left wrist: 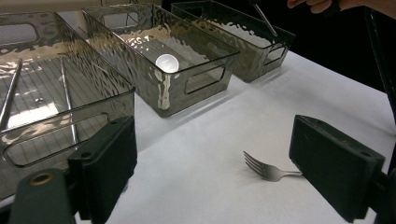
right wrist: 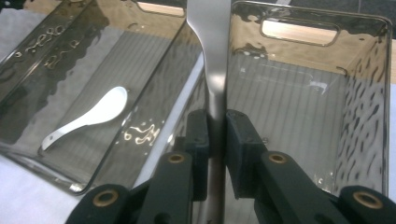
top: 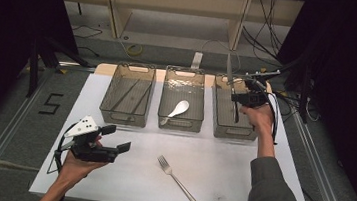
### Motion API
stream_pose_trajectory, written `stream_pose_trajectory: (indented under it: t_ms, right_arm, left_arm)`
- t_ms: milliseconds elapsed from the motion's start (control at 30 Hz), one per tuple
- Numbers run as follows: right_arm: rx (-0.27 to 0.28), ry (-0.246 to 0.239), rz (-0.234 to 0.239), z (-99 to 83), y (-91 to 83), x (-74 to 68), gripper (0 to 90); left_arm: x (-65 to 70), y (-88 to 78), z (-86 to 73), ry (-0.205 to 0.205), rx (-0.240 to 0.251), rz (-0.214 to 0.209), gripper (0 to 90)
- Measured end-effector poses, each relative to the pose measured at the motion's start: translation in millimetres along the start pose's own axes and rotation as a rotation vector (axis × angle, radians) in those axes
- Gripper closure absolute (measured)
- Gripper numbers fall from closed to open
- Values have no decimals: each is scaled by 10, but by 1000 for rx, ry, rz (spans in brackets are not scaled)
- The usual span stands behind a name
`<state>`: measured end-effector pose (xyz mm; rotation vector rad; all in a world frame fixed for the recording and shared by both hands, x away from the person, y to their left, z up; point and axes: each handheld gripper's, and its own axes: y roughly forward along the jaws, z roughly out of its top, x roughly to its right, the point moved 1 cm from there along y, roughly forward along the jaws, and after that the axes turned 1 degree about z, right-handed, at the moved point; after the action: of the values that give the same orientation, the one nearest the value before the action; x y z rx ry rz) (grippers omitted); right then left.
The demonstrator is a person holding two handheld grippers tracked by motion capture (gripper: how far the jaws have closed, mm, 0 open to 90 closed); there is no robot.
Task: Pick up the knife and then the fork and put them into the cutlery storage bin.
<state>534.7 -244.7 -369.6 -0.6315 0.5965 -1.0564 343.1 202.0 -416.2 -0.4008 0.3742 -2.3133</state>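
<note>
Both pads of the right gripper (right wrist: 216, 135) clamp a knife (right wrist: 212, 56) by its flat metal shaft, holding it over the right bin (right wrist: 369, 107), near the wall it shares with the middle bin (top: 179, 125). Nearer the person, the left gripper (top: 112, 139) hovers low over the table (top: 239, 177) with its jaws spread and nothing between them. A fork (top: 178, 181) lies beside it. Farther off, a white spoon (top: 175, 111) rests in the middle bin, and what look like chopsticks (top: 127, 95) lie in the left bin (top: 109, 116).

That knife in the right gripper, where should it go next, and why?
Probably lower the knife into the right bin and let go. The right gripper is shut on it above that bin; the spoon lies in the middle bin.
</note>
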Motion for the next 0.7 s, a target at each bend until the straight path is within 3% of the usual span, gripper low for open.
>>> stream_pose_trajectory:
  t_ms: [267,700]
  right_arm:
    - [9,45,-15,-53,115,63,806]
    - [-36,99,-42,-197,268,129,804]
  left_arm:
    - [6,6,-2,1,0,1,145]
    - [17,12,-4,10,-7,-1,145]
